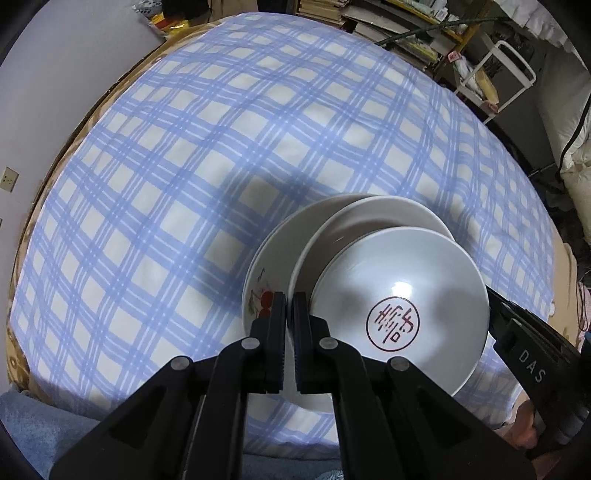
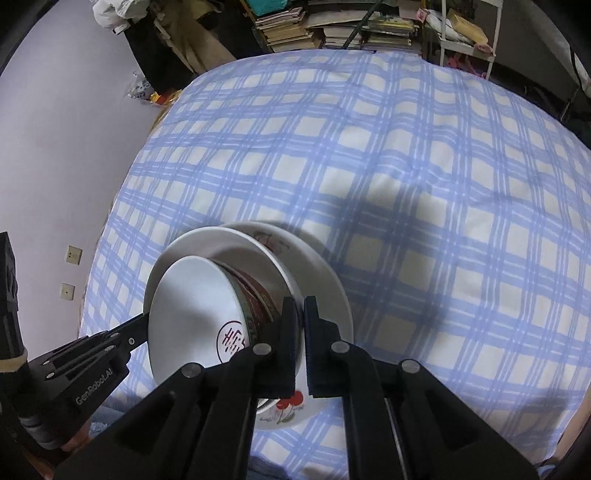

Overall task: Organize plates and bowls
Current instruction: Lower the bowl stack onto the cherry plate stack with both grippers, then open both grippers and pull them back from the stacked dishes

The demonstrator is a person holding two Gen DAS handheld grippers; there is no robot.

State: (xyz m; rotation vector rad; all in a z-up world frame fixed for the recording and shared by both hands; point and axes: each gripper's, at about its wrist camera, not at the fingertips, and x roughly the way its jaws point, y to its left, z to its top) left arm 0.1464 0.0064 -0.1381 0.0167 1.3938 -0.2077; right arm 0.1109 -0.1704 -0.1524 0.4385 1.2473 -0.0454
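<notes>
I see the stack carried between my two tools: a bowl [image 1: 402,306] with a red round stamp sits in a white plate [image 1: 369,221], which sits in a cherry-painted plate [image 1: 266,266]. My left hand-held gripper [image 1: 289,299] is clamped on the stack's rim, the bowl just to its right. My right hand-held gripper [image 2: 300,306] pinches the opposite rim, the bowl just to its left. Beneath both lies the blue checked cloth [image 2: 406,166] on the bed; books [image 2: 295,26] are piled well beyond it.
</notes>
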